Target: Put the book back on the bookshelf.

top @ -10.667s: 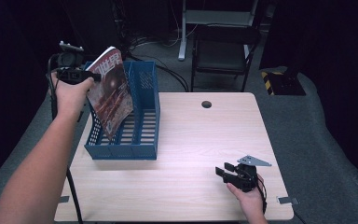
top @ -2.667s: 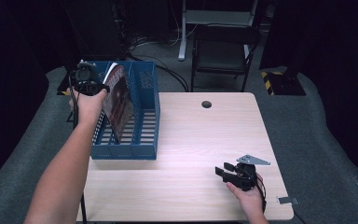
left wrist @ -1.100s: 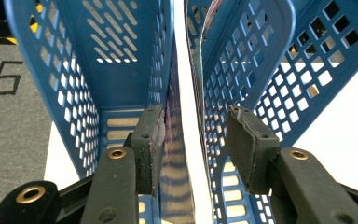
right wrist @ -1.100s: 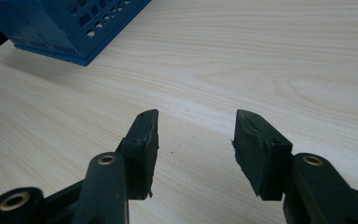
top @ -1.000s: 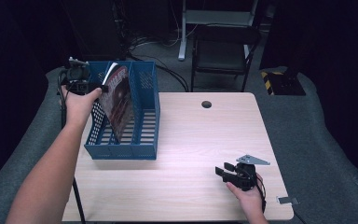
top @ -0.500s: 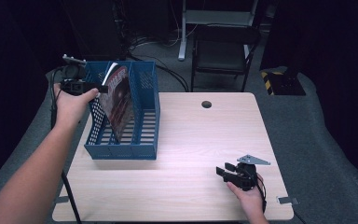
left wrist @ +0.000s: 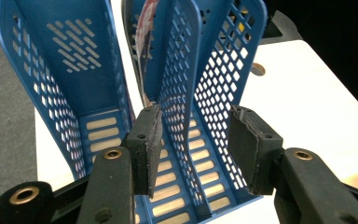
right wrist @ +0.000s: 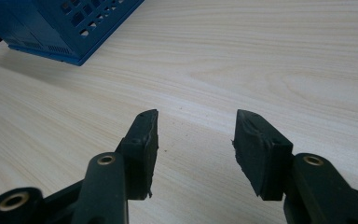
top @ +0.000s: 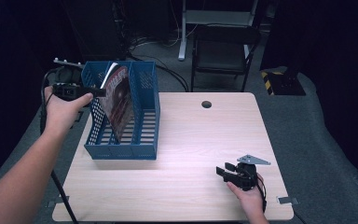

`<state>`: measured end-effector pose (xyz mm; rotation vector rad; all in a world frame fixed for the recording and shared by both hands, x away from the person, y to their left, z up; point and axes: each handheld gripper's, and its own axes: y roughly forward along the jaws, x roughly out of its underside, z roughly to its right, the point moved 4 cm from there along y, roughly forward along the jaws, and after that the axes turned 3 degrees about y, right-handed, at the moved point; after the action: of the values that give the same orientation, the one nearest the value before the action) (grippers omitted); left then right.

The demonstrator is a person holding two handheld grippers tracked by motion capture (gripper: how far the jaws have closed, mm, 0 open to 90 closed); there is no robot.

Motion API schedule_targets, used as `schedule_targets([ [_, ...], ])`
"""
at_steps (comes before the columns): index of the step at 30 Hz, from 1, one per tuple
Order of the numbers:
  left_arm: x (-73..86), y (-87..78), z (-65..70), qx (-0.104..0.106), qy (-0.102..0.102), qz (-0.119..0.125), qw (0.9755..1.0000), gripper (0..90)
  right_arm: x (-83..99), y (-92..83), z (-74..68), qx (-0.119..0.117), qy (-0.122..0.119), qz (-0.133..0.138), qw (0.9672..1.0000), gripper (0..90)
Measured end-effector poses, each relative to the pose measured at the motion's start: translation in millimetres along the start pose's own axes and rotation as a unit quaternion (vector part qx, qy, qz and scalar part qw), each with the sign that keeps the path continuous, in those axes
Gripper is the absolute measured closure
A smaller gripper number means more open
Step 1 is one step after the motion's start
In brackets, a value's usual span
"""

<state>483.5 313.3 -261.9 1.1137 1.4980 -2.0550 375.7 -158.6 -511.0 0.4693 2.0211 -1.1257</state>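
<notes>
A blue slotted file rack (top: 121,151) stands on the left part of the wooden table (top: 191,140). A magazine (top: 119,100) with a dark red cover leans upright inside it. My left gripper (top: 100,92) hovers at the rack's upper left edge, its tips close to the magazine's top. Seen along its jaws, my left gripper (left wrist: 193,140) is open and has just been opening; the pads press on nothing, with the rack (left wrist: 42,93) and magazine (left wrist: 144,28) beyond them. My right gripper (top: 221,170) rests low near the table's front right, open and empty (right wrist: 196,135).
A cable hole (top: 206,104) sits at the table's back middle. A dark chair (top: 223,42) stands behind the table on the grey floor, with a yellow-and-black object (top: 277,79) to its right. The rack's corner (right wrist: 51,28) lies far ahead of my right gripper.
The magazine, once held tilted over the rack, now stands inside it, let go. Over the last second my left hand drew back left and slightly up. The right gripper stayed put.
</notes>
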Motion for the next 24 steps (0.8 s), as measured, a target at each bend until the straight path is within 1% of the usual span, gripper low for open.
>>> schedule_targets([
  [2,1.2,-2.9,3.4,0.005,0.007,0.000,1.0000,53.6,0.1,0.2,-0.2,-0.001,0.002,-0.001,1.0000,49.4],
  [3,1.6,-4.3,5.7,0.007,0.005,0.001,1.0000,53.3,0.0,0.3,-0.1,-0.001,0.001,-0.001,1.0000,49.4],
  [5,1.5,-7.0,9.1,0.011,0.010,0.005,0.9999,53.1,-0.1,0.5,-0.1,0.000,-0.003,0.001,1.0000,49.3],
  [7,1.6,-9.0,12.3,0.015,0.011,0.009,0.9998,52.8,-0.4,-0.2,-0.8,-0.001,-0.001,0.000,1.0000,49.3],
  [8,1.9,-10.1,14.3,0.019,0.013,0.008,0.9997,52.8,-0.6,-0.1,-0.8,-0.002,-0.002,0.002,1.0000,49.3],
  [9,2.4,-11.3,16.4,0.022,0.020,0.006,0.9995,52.7,-0.6,-0.2,-0.8,-0.002,-0.002,0.001,1.0000,49.3],
  [10,3.0,-11.7,18.7,0.025,0.019,0.008,0.9995,52.7,-0.5,-0.2,-0.8,-0.001,-0.002,0.000,1.0000,49.3],
  [12,4.4,-13.3,24.3,0.034,0.029,0.008,0.9990,52.5,-0.5,-0.2,-0.7,-0.001,-0.002,0.000,1.0000,49.3],
  [13,5.3,-13.8,28.0,0.037,0.030,0.008,0.9988,52.4,-0.4,-0.2,-0.6,-0.001,-0.001,0.000,1.0000,49.3],
  [15,7.3,-13.6,34.3,0.047,0.039,0.008,0.9981,51.9,-0.4,0.0,-0.6,-0.001,-0.002,0.000,1.0000,49.2],
  [16,7.9,-13.3,36.1,0.048,0.047,0.009,0.9977,51.8,-0.4,0.1,-0.9,-0.001,-0.001,-0.001,1.0000,49.2],
  [18,10.7,-12.4,42.7,0.061,0.057,0.001,0.9965,51.4,-0.6,0.1,-1.1,-0.002,-0.002,0.000,1.0000,49.2],
  [20,13.9,-10.3,48.9,0.073,0.064,0.001,0.9953,50.9,-0.6,0.0,-1.1,-0.002,-0.002,0.000,1.0000,49.2],
  [23,20.6,-8.3,58.6,0.095,0.072,0.000,0.9929,50.2,-0.6,-0.4,-0.9,-0.002,0.000,0.001,1.0000,49.2],
  [24,24.0,-6.8,62.8,0.104,0.076,0.001,0.9917,50.0,-0.7,-0.4,-0.9,-0.003,-0.001,0.003,1.0000,49.2],
])
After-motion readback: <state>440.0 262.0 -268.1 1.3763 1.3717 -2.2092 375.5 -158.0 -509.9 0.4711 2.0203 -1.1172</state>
